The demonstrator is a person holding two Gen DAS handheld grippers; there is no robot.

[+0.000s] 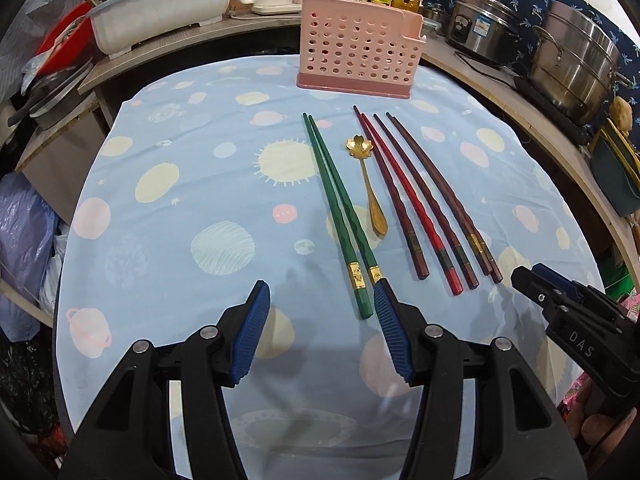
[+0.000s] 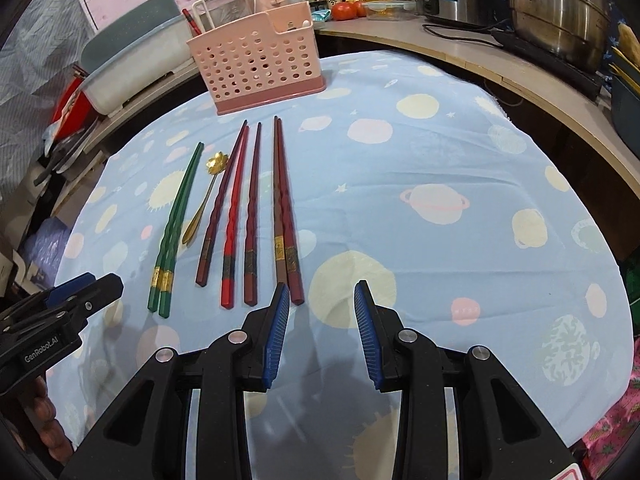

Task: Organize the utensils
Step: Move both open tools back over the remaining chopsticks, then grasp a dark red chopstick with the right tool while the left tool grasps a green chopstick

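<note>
1. On the worktop's blue planet-print cloth [image 1: 192, 168] lie green chopsticks [image 1: 340, 216], a gold spoon [image 1: 370, 188] and red and brown chopsticks [image 1: 424, 200], side by side.
2. Behind them stands the pink holder [image 1: 358, 46], upright.
3. Left gripper [image 1: 322, 300]: jaws released, empty, the right pad just beside the green chopsticks' ends.
4. Right gripper [image 2: 322, 300]: jaws released, empty.

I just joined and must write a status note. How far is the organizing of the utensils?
Done: nothing; the pink holder looks empty. In hand: nothing; the left gripper and right gripper are open above the cloth. Left: the green chopsticks, gold spoon and red and brown chopsticks still lie on the cloth.
</note>
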